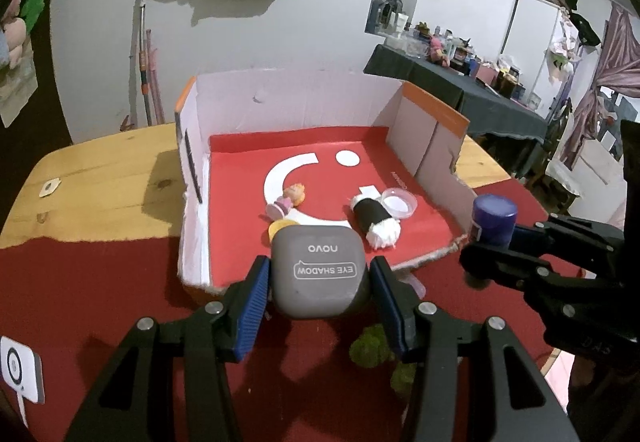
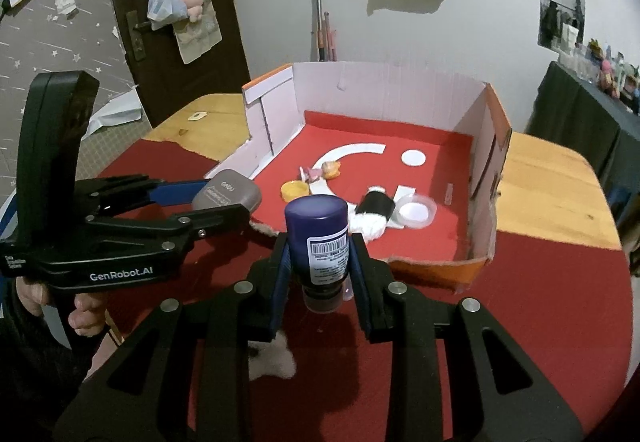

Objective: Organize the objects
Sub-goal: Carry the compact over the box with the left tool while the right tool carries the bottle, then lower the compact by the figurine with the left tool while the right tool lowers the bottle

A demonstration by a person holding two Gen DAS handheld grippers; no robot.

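Eyeshadow case point(image 1: 320, 272) clamped in left hand-held gripper point(image 1: 318, 292), bottle point(image 2: 320, 242) in right hand-held gripper point(image 2: 320, 274), near box point(image 1: 288, 102).

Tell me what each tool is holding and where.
Left tool: grey rounded eyeshadow case, by its sides. Right tool: dark blue labelled bottle, around its body.

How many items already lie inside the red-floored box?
4: toy figure and yellow cap at left, black-and-white roll with clear lid at right. The held case may hide more.

One box point(image 1: 288, 102), one grey case point(image 1: 320, 274), one purple bottle point(image 2: 318, 242), two claws point(image 1: 320, 298) point(image 2: 320, 282); in the box: one figurine point(image 1: 290, 198), yellow cap point(image 2: 294, 191), black roll point(image 1: 374, 220), clear lid point(image 1: 398, 202).
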